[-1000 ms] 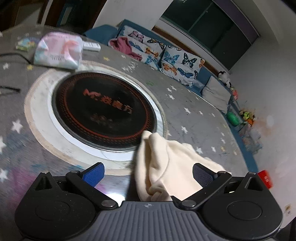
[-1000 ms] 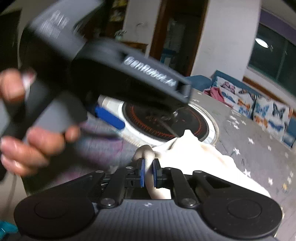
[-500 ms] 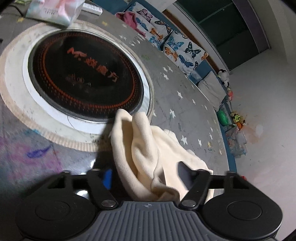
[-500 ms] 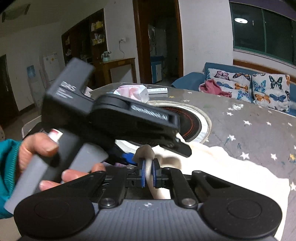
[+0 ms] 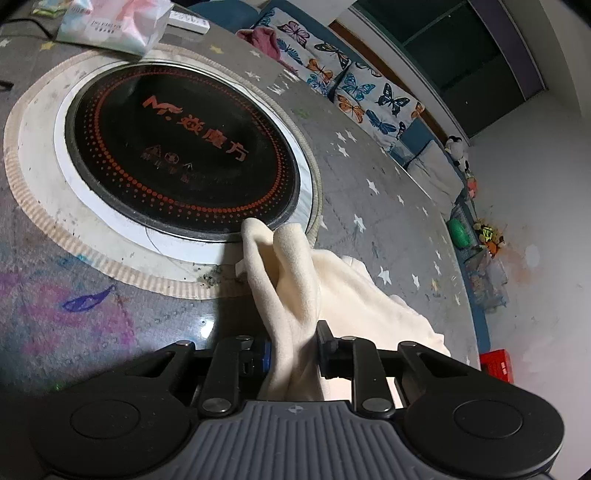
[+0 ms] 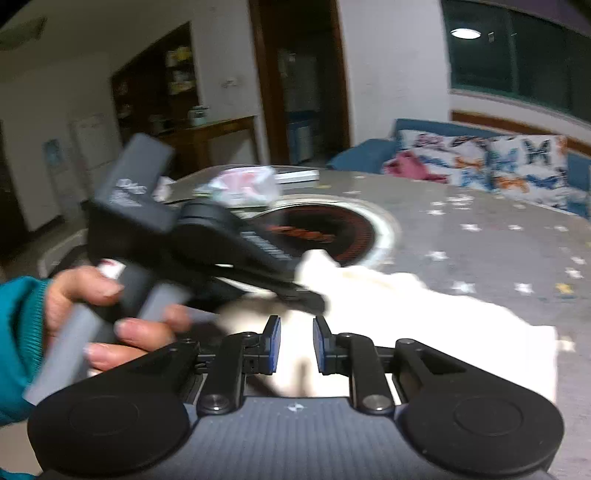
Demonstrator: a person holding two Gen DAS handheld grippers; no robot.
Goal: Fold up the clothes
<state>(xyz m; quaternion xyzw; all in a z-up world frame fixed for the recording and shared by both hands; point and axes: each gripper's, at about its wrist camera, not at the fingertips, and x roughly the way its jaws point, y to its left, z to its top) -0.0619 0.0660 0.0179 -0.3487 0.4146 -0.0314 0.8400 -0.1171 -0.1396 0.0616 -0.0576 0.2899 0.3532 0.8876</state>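
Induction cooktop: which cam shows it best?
Left wrist. The induction cooktop shows nearly whole and sharp, lettering readable, only the cream garment overlapping its near rim. Right wrist shows a blurred sliver behind the left gripper.

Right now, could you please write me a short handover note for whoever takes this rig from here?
Left gripper: shut on a bunched fold of the cream garment, lifting it near the edge of the round cooktop.
Right gripper: jaws apart, cloth between them but not pinched; that view is blurred.
The rest of the garment lies crumpled on the starred table, to the right of the cooktop. A tissue pack sits at the far side.
Done: one grasp taken. No neat fold is visible.
Left: probably re-grip with the right, spread the garment flat, then fold it.
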